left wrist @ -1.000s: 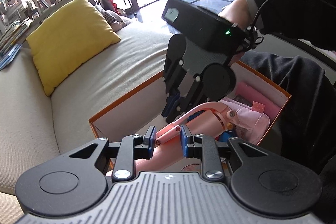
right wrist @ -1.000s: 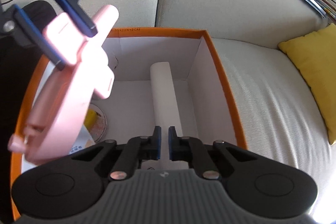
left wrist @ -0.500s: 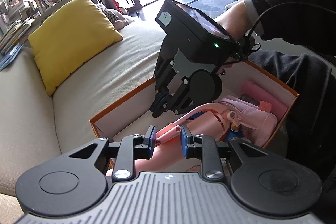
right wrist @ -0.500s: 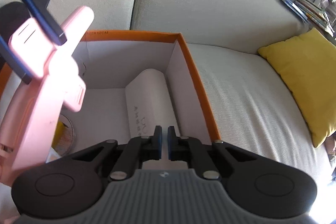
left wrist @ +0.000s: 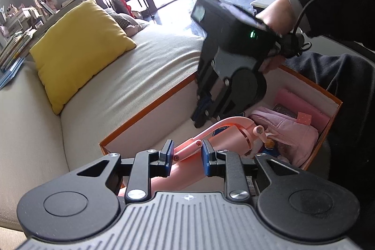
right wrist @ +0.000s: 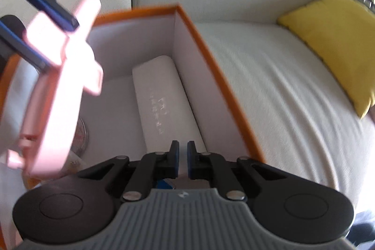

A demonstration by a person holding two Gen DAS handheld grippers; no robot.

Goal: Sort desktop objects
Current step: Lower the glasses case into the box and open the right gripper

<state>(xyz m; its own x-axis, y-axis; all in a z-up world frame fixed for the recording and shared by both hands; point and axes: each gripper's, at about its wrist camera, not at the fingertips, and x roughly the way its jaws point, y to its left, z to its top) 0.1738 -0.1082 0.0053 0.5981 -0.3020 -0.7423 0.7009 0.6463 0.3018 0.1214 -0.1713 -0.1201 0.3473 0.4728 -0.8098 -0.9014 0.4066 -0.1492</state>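
Note:
An orange-rimmed box (left wrist: 150,109) (right wrist: 211,57) with white walls stands on the sofa. My left gripper (left wrist: 186,154) is shut on a pink folding phone stand (left wrist: 225,132) and holds it over the box; the stand also shows at the left of the right wrist view (right wrist: 58,95). My right gripper (right wrist: 183,157) is shut and empty, above a white roll-shaped case (right wrist: 161,104) lying along the box's right wall. In the left wrist view it (left wrist: 201,114) hovers just beyond the stand.
A yellow cushion (left wrist: 77,50) (right wrist: 337,39) lies on the beige sofa (left wrist: 152,67). Pink cloth items (left wrist: 290,130) fill the box's far end. A round disc (right wrist: 80,135) lies on the box floor. Books (left wrist: 11,55) are stacked at far left.
My right gripper has swung across above the box and tilted, with the white case now straight ahead of it. The left gripper still holds the pink stand in about the same place.

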